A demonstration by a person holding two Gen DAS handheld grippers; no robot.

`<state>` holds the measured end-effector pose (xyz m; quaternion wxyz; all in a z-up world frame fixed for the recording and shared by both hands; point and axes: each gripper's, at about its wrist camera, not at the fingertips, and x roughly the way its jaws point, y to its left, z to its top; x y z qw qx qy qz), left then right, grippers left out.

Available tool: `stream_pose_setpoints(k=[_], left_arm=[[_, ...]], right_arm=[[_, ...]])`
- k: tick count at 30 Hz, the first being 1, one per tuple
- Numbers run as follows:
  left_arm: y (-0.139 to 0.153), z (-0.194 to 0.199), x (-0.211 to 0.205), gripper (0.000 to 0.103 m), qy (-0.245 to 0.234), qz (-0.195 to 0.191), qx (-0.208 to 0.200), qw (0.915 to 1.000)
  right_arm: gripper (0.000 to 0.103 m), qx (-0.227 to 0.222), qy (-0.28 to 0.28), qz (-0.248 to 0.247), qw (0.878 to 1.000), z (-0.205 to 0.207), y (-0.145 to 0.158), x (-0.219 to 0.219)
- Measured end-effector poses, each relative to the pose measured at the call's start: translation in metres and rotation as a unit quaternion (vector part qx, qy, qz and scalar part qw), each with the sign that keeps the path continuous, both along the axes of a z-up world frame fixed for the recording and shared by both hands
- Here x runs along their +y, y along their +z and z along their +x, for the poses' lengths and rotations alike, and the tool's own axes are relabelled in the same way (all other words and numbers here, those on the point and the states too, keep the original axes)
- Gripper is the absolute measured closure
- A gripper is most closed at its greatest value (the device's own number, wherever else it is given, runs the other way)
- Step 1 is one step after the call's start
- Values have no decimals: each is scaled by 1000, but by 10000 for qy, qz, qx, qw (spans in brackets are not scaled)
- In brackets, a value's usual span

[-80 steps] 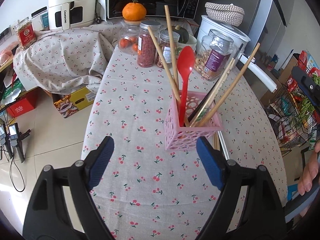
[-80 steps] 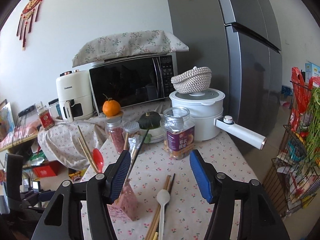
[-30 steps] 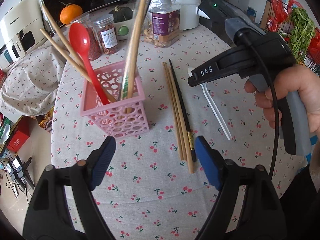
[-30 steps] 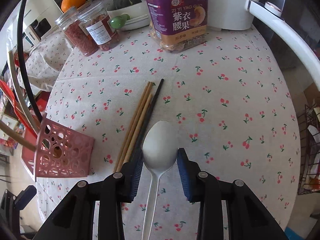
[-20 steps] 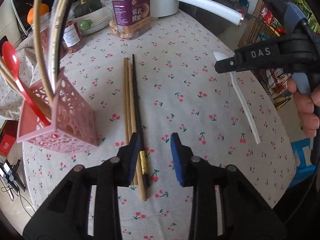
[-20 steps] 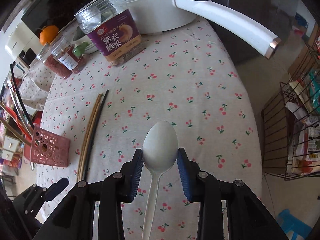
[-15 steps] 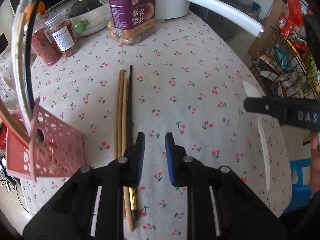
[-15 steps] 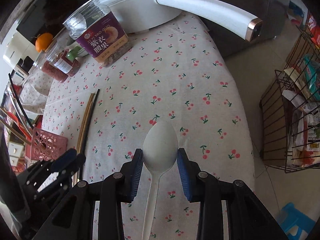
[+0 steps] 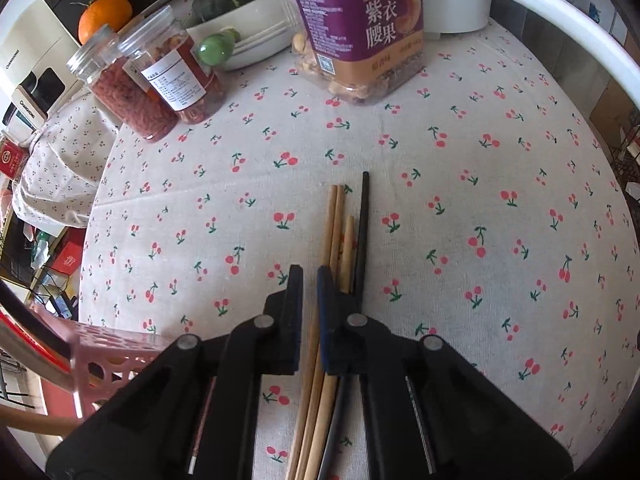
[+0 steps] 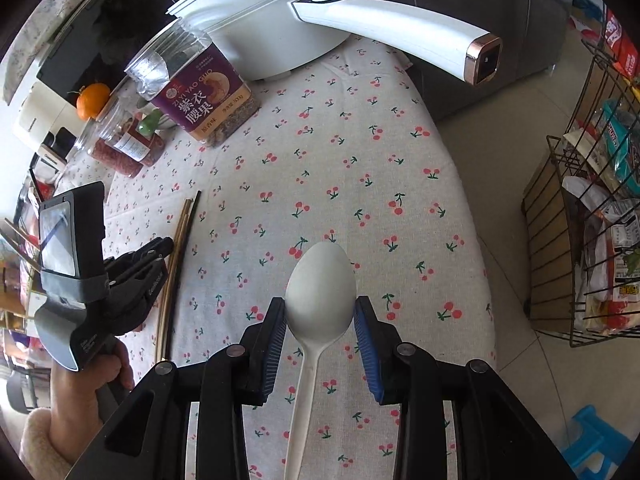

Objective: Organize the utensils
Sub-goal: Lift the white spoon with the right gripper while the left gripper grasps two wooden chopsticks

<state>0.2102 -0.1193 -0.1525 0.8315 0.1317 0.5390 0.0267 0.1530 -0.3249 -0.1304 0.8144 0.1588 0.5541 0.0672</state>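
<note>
Cherry-print desk (image 9: 460,168) carries the chopsticks (image 9: 347,236) lengthwise just right of my clenched, empty left tongs (image 9: 310,276), nearer than my right tongs (image 10: 320,312) grasping the spoon (image 10: 320,288).

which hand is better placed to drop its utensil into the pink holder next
Right, probably. The right tongs already grip the white spoon by its bowl, lifted off the cloth. The left tongs have just been closing beside the chopsticks, which lie flat, though the pink holder is nearer that side.
</note>
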Motion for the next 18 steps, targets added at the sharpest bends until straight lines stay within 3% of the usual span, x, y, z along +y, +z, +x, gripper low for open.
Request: stream_pose_setpoints(k=[4,8,10,15,18], left_arm=[[0,1,7,103,8,-429,95,9990],[0,-6,4,102,-180,-810,285,9961],[-6,-10,-4,103,-376,-984,624,9925],[4,-16,-17,103,-525,-589,252,9966],[9,-10,-17,93,-445,-497,177,9976]], right_arm=[[68,-9,-41,42,10000,0,1,-1],[68,22,-61,86,9999,1,0,0],[68,32,-55,105,9999,1,0,1],[68,12,-45,120,9999,0,1,1],[68,21,-51,113,9999,0,0,-1]])
